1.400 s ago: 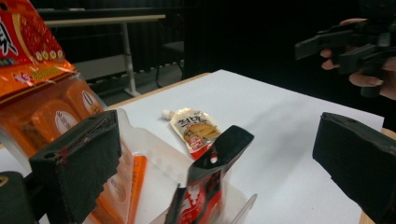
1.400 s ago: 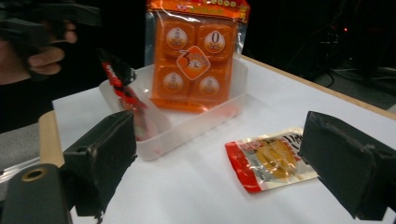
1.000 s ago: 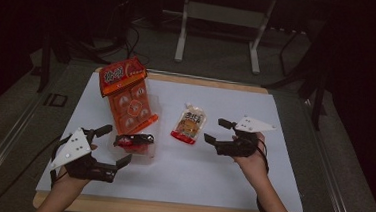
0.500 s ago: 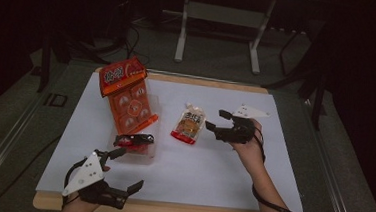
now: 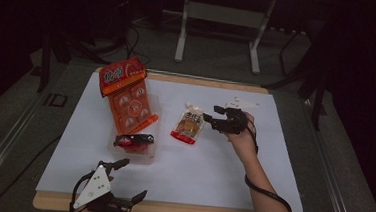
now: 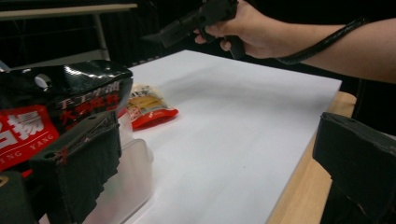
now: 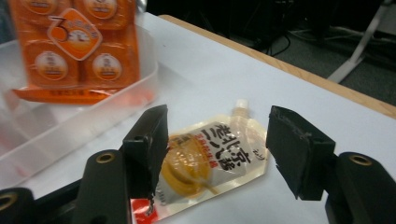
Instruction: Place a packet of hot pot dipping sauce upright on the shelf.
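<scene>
Two risks, I judge: the right gripper [image 7: 217, 158], jaws half spread and just been closing with nothing pinched between them yet, could skid the slick pouch [image 7: 212, 161] across the white surface [image 5: 212, 163], or nip only its edge. Lying flat mid-surface, right of the tray [image 5: 145, 150], the pouch is red-bottomed, pale-spouted. Near left, the left gripper [image 5: 120, 181] has jaws wide, empty.

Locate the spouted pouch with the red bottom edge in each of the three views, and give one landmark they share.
High view: spouted pouch lies flat at the table's middle, just left of the right gripper.
Left gripper view: pouch sits left of centre on the white sheet, behind the clear plastic tray.
Right gripper view: pouch lies low in the centre, beyond the open jaws.
Shared landmark: the clear plastic tray beside it.
</scene>
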Demonstrator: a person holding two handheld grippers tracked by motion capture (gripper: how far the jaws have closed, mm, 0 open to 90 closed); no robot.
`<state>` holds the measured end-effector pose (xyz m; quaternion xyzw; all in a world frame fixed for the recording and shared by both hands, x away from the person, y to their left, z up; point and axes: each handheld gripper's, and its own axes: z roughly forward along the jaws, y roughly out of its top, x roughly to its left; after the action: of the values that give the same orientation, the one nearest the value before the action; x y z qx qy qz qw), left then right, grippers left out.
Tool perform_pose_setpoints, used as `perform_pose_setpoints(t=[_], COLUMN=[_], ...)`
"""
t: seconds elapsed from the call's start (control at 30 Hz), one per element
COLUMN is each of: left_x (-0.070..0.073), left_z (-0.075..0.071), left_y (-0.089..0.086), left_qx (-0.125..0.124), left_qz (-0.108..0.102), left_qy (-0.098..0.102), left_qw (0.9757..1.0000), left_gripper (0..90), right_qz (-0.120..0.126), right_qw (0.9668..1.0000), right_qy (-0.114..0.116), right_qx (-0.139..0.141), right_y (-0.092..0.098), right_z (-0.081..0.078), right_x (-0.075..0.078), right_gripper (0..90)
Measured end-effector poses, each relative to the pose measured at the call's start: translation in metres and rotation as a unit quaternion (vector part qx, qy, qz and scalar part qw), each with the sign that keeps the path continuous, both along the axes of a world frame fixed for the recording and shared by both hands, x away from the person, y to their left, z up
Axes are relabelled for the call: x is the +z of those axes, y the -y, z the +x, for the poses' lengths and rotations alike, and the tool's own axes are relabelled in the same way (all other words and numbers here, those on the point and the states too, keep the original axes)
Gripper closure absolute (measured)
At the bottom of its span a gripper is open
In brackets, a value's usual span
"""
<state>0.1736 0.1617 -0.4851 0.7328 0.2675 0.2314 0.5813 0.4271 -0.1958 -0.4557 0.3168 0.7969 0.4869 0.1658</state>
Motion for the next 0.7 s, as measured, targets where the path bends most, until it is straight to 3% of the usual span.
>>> perform_pose_setpoints(t=[0.23, 0.4, 0.7], left_x=[-0.003, -0.005, -0.006], left_z=[0.001, 0.000, -0.003], left_y=[0.000, -0.001, -0.002], left_qx=[0.001, 0.001, 0.000], left_qz=[0.006, 0.005, 0.004], left_qy=[0.001, -0.003, -0.006], left_qw=[1.0000, 1.0000, 1.0000], left_gripper=[1.7, 1.7, 1.7], right_qz=[-0.010, -0.030, -0.043], right_qw=[0.9992, 0.9980, 0.9958], right_qy=[-0.033, -0.040, -0.055], right_qx=[-0.021, -0.039, -0.060], right_y=[-0.006, -0.015, -0.019], right_z=[0.017, 0.030, 0.052], right_x=[-0.017, -0.025, -0.043], right_gripper=[49.4, 49.8, 56.4])
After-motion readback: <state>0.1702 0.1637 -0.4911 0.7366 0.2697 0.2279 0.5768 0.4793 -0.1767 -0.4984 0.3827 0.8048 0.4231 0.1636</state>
